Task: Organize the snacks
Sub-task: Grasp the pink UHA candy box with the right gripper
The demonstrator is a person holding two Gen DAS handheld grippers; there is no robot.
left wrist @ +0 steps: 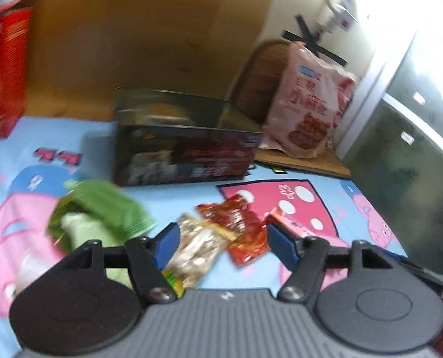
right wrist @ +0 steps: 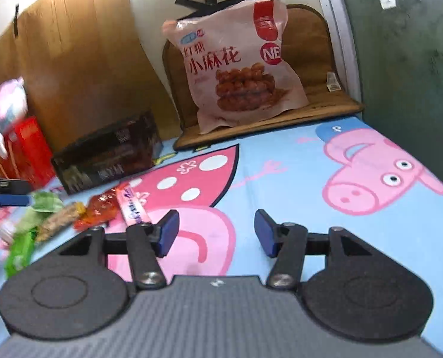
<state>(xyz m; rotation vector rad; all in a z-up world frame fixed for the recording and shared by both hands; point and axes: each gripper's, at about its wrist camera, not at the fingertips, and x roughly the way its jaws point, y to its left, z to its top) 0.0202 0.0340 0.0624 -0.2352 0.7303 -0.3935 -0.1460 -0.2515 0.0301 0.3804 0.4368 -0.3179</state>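
Small snack packets lie on the cartoon-pig sheet (right wrist: 281,161): a green packet (left wrist: 102,211), a beige one (left wrist: 194,250), a red one (left wrist: 239,232) and a pink bar (left wrist: 293,223). My left gripper (left wrist: 223,243) is open and empty, low over the beige and red packets. In the right wrist view the same packets lie at left: the green packet (right wrist: 39,211), the beige one (right wrist: 60,220), the red one (right wrist: 102,208) and the pink bar (right wrist: 132,208). My right gripper (right wrist: 217,234) is open and empty over bare sheet, right of the pile.
A dark open box (left wrist: 179,143) stands behind the packets, also seen in the right wrist view (right wrist: 108,155). A big pink snack bag (right wrist: 236,68) leans on a brown cushion (right wrist: 317,59). A red carton (left wrist: 4,71) stands at the left, with cardboard (left wrist: 147,29) behind. A dark glass panel (right wrist: 415,59) is at right.
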